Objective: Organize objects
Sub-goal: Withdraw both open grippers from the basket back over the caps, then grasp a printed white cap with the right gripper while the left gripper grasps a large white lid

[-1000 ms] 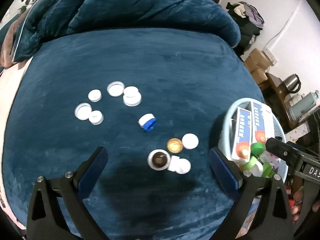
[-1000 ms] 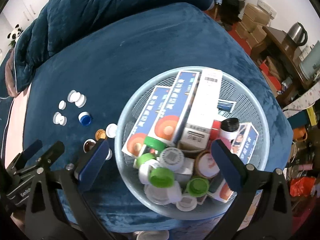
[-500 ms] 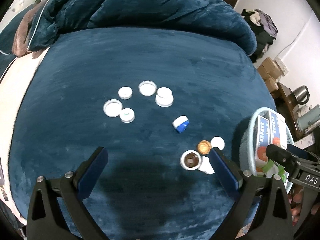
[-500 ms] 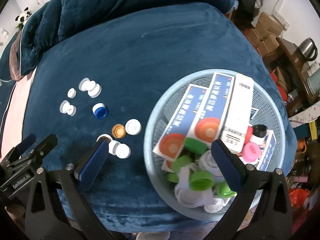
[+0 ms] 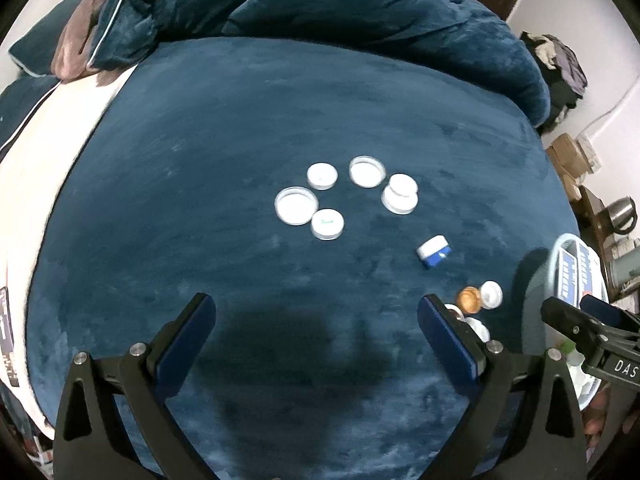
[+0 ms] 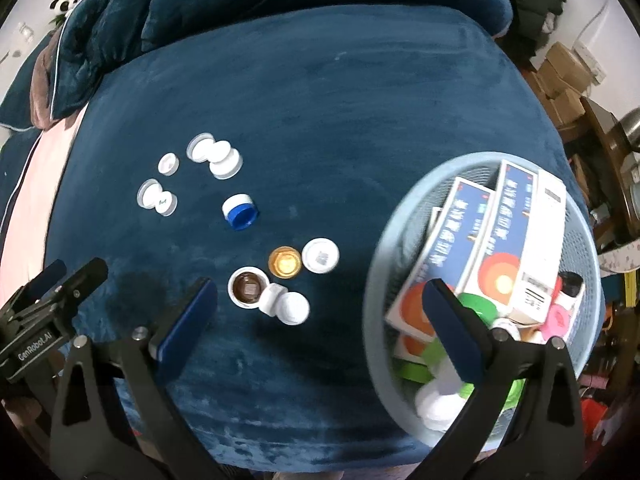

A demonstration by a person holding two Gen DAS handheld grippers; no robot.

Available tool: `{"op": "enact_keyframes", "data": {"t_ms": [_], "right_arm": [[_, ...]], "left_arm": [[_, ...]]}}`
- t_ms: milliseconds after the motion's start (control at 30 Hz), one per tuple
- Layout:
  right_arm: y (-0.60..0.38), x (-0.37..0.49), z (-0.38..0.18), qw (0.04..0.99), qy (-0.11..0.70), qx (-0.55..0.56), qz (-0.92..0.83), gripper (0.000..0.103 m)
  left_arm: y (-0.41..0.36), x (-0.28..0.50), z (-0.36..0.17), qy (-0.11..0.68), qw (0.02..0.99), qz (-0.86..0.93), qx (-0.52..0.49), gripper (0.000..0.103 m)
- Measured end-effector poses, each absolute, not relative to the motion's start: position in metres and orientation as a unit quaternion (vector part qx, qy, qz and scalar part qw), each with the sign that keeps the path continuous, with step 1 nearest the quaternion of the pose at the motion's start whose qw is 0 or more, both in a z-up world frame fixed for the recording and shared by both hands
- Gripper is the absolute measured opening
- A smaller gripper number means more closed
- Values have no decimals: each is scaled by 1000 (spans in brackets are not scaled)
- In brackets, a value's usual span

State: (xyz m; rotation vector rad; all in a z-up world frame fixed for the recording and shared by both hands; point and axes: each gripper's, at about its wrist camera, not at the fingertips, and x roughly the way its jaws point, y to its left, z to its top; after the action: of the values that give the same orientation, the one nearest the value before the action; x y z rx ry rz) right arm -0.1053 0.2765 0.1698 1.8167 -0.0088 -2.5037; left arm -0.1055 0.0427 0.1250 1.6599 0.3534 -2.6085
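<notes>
Several small caps and jars lie on a dark blue blanket [image 5: 240, 128]. A white group [image 5: 326, 222] lies mid-bed, a blue-and-white cap [image 5: 434, 251] to its right, and a gold cap [image 6: 285, 262], a brown jar [image 6: 248, 288] and white caps [image 6: 320, 255] nearer the basket. A light blue mesh basket [image 6: 380, 264] holds boxes, green lids and small bottles. My left gripper [image 5: 316, 340] is open and empty, above the blanket, short of the white group. My right gripper [image 6: 320, 324] is open and empty, straddling the basket's left rim.
A rumpled blue duvet [image 5: 320, 8] is piled at the far side. Cardboard boxes [image 6: 564, 76], a kettle [image 5: 622, 210] and a wooden table stand beyond the bed's right edge. The bed's left edge shows pale sheet [image 5: 40, 140].
Both grippers have shifted left. The left view now centres on the white caps, with the basket nearly out of frame. The right gripper has moved off the basket centre toward the caps.
</notes>
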Motion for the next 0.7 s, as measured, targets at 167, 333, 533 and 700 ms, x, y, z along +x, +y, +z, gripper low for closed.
{"op": "enact_keyframes", "data": {"t_ms": [167,333,533,700], "right_arm": [[261,-111,161,33,7,594,-804,103],[244,-117,150,44,22,598,-800,103],[224,-128,132,59,45,597,-799,103],[210,-138,120,74,62,591,-801,103]], "left_arm": [[23,-107,113,126,30,-832,539,101],[6,-110,98,139,41,-825,546,101],[-8,-114,78,147,55,-817,555,101],[-17,-121,59,157,64,-807,565,101]]}}
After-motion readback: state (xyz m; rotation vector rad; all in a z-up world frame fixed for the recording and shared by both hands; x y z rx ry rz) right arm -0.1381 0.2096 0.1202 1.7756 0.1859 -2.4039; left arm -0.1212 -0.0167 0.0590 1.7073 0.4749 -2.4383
